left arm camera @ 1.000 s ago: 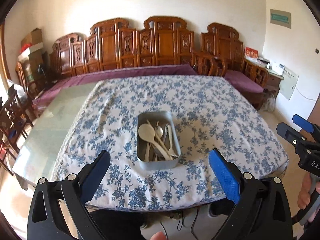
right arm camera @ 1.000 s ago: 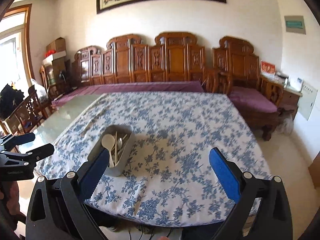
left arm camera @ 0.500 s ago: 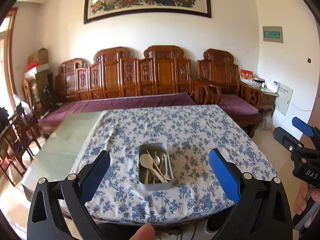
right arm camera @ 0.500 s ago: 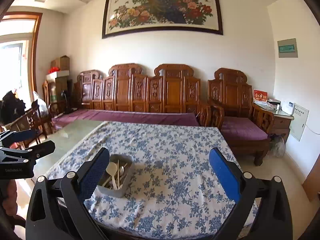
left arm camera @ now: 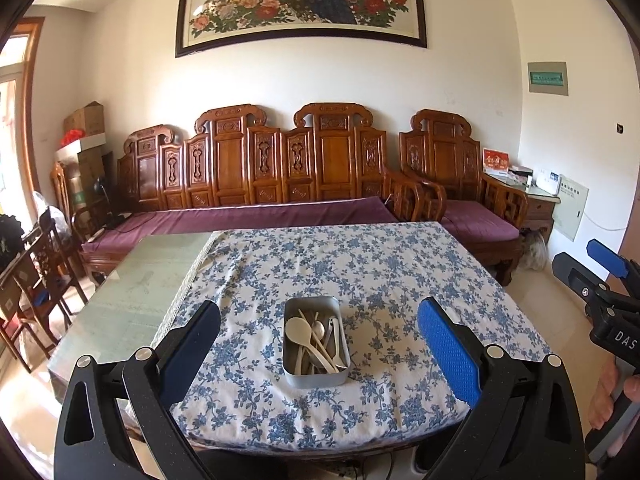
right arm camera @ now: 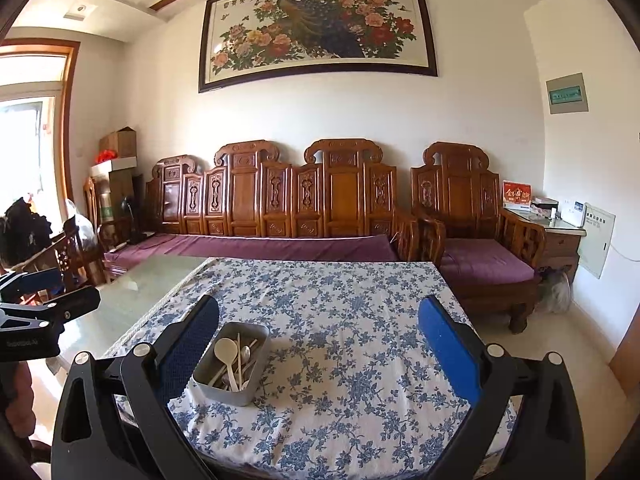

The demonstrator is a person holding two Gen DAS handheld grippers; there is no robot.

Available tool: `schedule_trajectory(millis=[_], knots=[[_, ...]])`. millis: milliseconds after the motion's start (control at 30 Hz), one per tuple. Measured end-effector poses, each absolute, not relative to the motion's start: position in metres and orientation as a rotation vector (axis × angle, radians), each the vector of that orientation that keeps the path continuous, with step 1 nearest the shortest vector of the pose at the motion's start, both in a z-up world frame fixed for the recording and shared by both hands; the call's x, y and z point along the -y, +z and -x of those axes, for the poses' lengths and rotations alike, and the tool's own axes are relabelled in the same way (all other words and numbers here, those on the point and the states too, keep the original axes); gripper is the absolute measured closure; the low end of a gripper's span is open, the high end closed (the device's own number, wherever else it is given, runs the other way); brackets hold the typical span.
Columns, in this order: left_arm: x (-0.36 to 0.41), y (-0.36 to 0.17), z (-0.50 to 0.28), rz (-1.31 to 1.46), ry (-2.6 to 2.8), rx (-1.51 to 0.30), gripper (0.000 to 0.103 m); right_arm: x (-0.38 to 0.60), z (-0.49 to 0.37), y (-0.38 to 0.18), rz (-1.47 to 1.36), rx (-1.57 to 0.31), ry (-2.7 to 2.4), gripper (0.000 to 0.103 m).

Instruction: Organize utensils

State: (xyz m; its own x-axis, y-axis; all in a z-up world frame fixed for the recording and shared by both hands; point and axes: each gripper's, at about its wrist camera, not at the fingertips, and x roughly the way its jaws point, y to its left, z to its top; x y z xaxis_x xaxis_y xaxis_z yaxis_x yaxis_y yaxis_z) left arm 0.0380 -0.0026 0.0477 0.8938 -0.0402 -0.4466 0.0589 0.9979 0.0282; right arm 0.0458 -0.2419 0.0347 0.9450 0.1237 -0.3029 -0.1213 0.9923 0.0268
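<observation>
We note metal tin (left arm camera: 316, 342) of utensils (left arm camera: 318, 342) near tablecloth (left arm camera: 360, 264) front edge, cloth bare around; left gripper (left arm camera: 318, 346), right gripper (right arm camera: 318, 344) both spread, off table before it.

Tabletop (left arm camera: 132, 296): in the foreground, with the cloth (left arm camera: 360, 264) over its right and middle part; its left strip lies bare.
Tin (left arm camera: 315, 340): on the cloth, near the front edge, roughly midway across in the left wrist view.
Utensils (left arm camera: 316, 340): inside the tin, lying lengthwise and crossing one another.
Left tongs (left arm camera: 318, 344): before the tabletop's front edge, spread wide, the tin between the fingers in view.
Right tongs (right arm camera: 318, 346): to the right of the left tongs, also spread; the tin sits by the left finger.
Bench (left arm camera: 256, 184): behind the tabletop, along the wall.
Armchair (left arm camera: 460, 188): right of the bench.
Painting (left arm camera: 300, 0): on the wall above the bench.
Side cabinet (left arm camera: 540, 204): right of the armchair.
Boxes (left arm camera: 84, 132): stacked at the bench's left end.
</observation>
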Motion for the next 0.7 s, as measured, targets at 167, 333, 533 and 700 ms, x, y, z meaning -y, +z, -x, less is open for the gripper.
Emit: schedule_trajectory(millis=[167,333,533,700], knots=[[0.0022,0.0482,-0.0352,-0.036,-0.046,-0.453,0.008,0.2413,-0.0457,0.0338,-0.009,-0.31,0.125,0.003],[0.0011,0.0487,-0.0349,-0.039,-0.044,-0.453,0.008,0.2415,-0.0468,0.0328,-0.012,-0.312,0.127,0.003],[0.0012,0.0488,-0.0361,-0.04,-0.042,-0.455,0.008,0.2419,-0.0488,0.0323,-0.012,-0.312,0.129,0.003],[0.0003,0.0471,-0.0377,-0.039,-0.04,-0.458,0.008,0.2422,-0.0499,0.0309,-0.012,-0.312,0.128,0.003]])
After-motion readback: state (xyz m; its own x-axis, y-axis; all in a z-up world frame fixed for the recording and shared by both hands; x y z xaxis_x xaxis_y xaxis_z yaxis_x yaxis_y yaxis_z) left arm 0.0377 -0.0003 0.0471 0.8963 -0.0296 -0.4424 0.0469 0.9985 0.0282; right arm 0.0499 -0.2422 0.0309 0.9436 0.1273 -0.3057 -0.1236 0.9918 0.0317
